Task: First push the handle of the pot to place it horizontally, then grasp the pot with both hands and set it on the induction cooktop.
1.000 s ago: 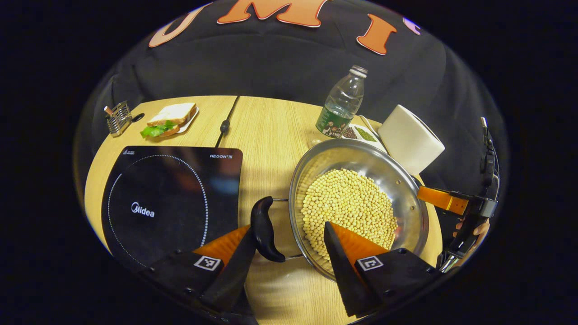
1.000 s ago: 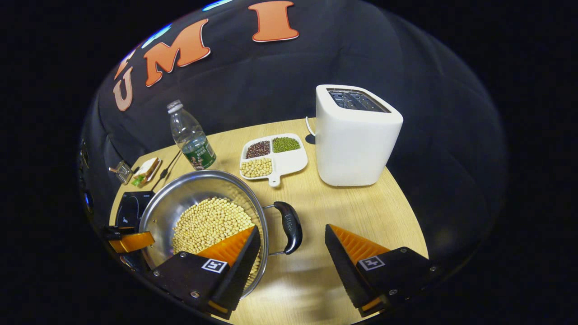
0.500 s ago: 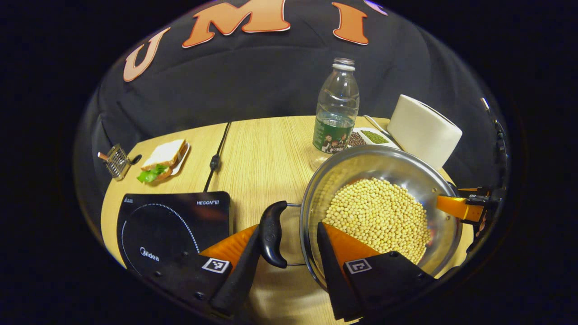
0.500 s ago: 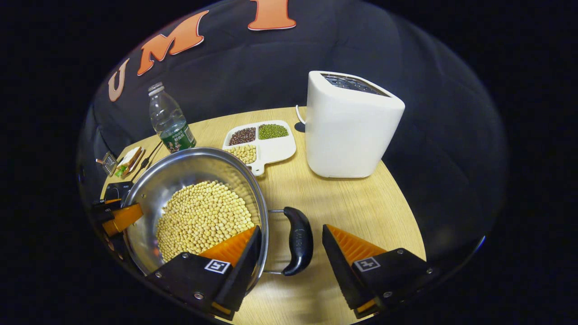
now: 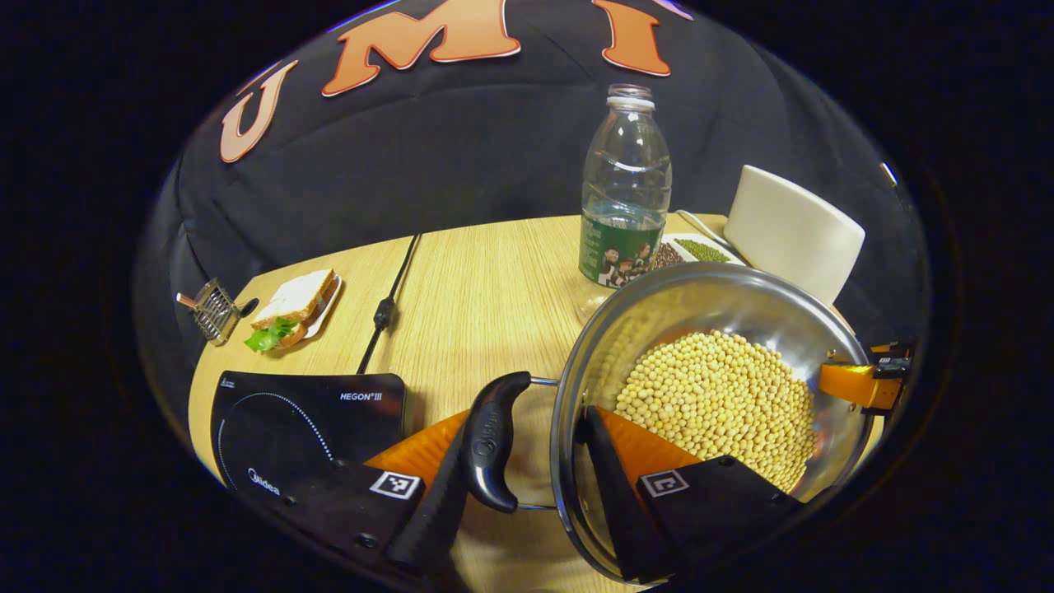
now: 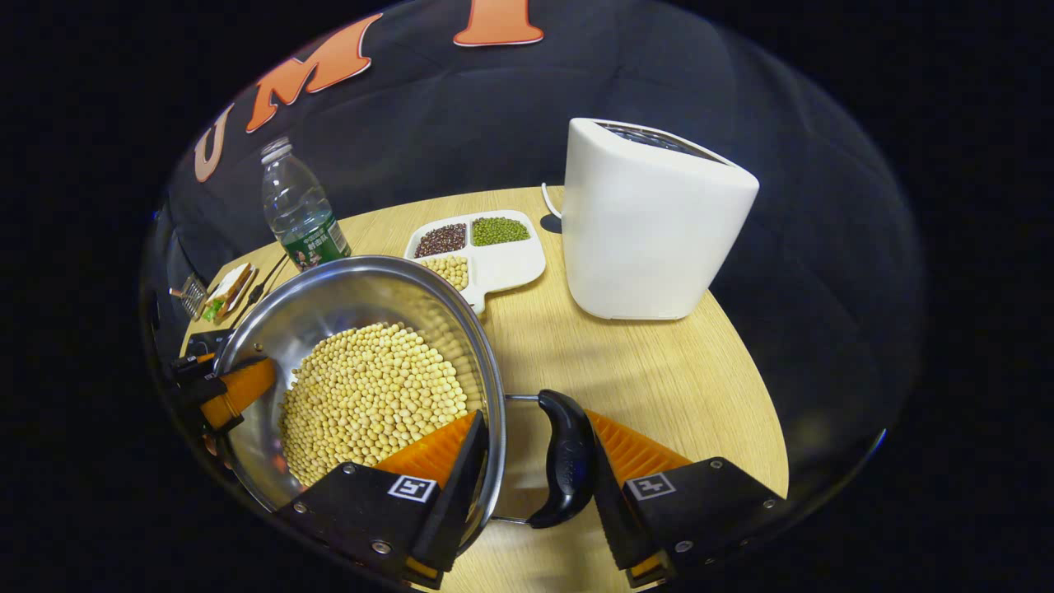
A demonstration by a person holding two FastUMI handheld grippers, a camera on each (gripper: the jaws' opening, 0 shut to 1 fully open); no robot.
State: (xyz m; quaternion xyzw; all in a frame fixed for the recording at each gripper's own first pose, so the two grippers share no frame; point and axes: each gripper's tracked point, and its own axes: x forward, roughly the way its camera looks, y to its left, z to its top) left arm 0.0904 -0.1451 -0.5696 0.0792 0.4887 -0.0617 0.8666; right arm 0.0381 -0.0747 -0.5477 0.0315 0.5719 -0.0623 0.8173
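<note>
With each claw straddling a handle and the rim, the two-handed grasp seems in hand. Left claw (image 5: 527,486), low in its frame, brackets the pot's (image 5: 708,313) left handle (image 5: 492,441); right claw (image 6: 535,486) seems pinched on the other handle (image 6: 566,457), though contact is unclear. Next: lift level, carry to the cooktop (image 5: 288,420) at lower left.

booth kitchen mock-up | cooktop (image 5: 305,416) | toaster (image 6: 650,222) | black cloth wall (image 6: 461,123)

The left gripper (image 5: 527,486) straddles the pot's (image 5: 708,296) rim and black handle (image 5: 492,441); the cooktop (image 5: 305,420) lies at the table's (image 5: 486,288) near-left edge.
</note>
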